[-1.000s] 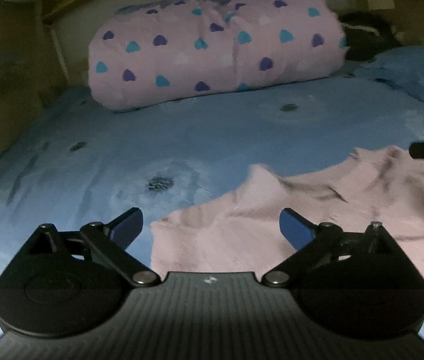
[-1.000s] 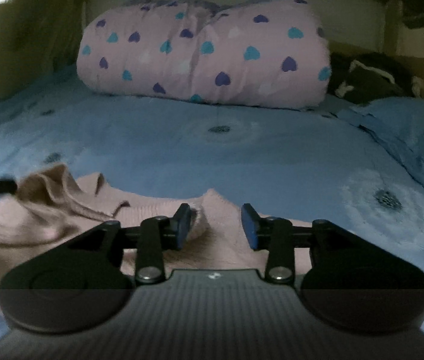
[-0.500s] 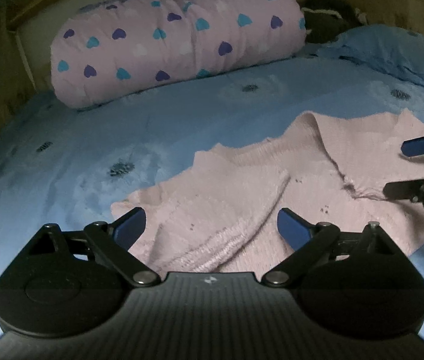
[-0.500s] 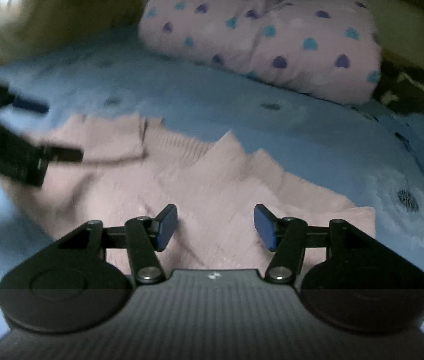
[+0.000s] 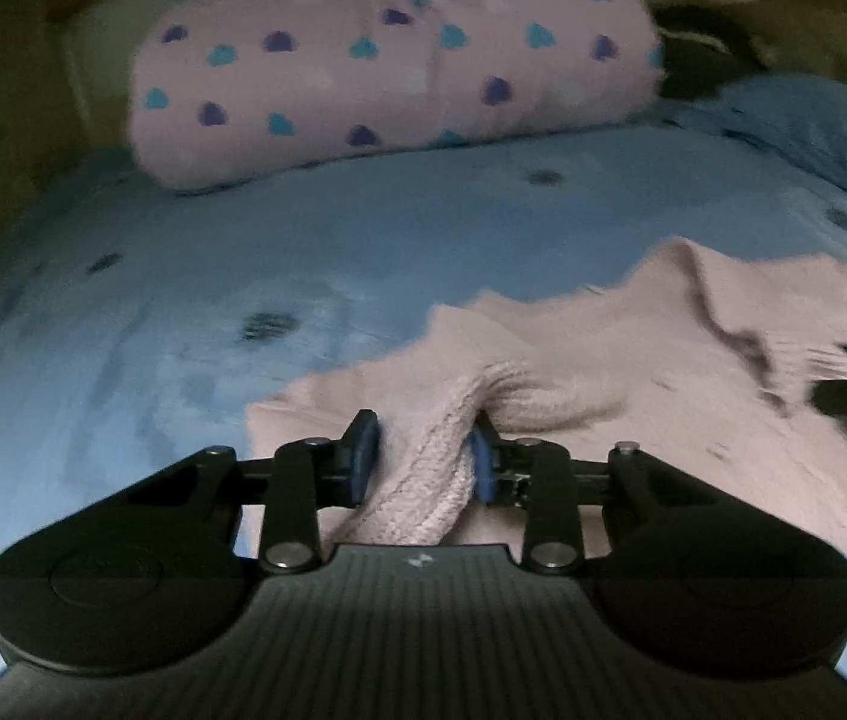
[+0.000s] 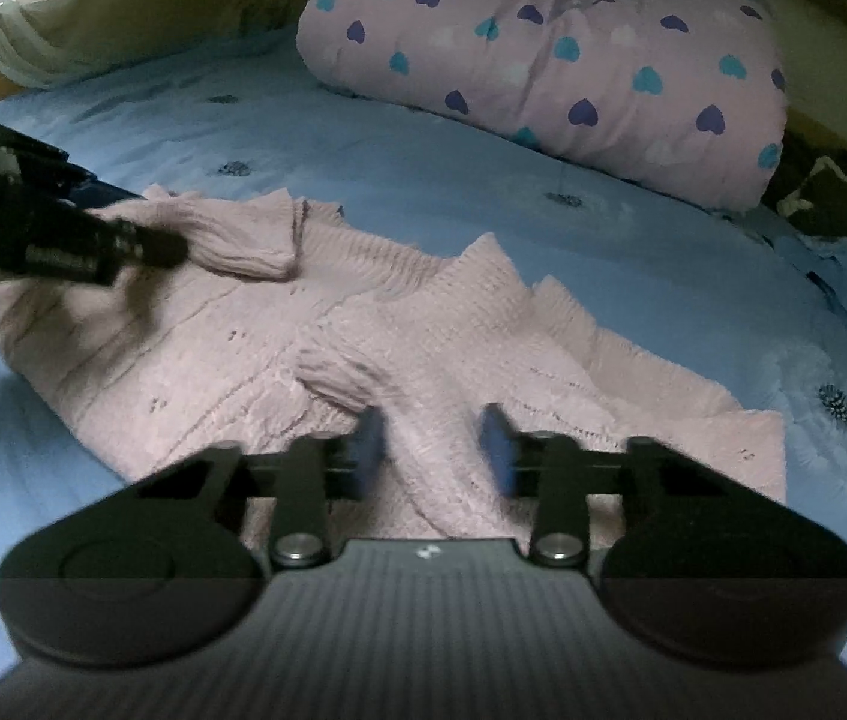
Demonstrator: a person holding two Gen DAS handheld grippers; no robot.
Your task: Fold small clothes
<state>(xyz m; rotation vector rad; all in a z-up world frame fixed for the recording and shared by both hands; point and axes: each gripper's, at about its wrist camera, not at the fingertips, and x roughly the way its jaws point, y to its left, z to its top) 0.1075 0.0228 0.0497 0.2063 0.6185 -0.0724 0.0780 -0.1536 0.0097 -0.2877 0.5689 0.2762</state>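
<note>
Both tools have dropped closer to the pink knitted sweater (image 6: 315, 324) since the earlier frames, and my left tool (image 5: 420, 456), spread wide then, is now closing on a raised ridge of knit, its 2 pads pressing it. On the right tool (image 6: 432, 450) the jaws are closing around another fold; whether they press it I cannot tell. That sweater lies spread on the blue bed sheet (image 5: 183, 276), near the heart-print bolster (image 5: 387, 60) at the far end.
</note>
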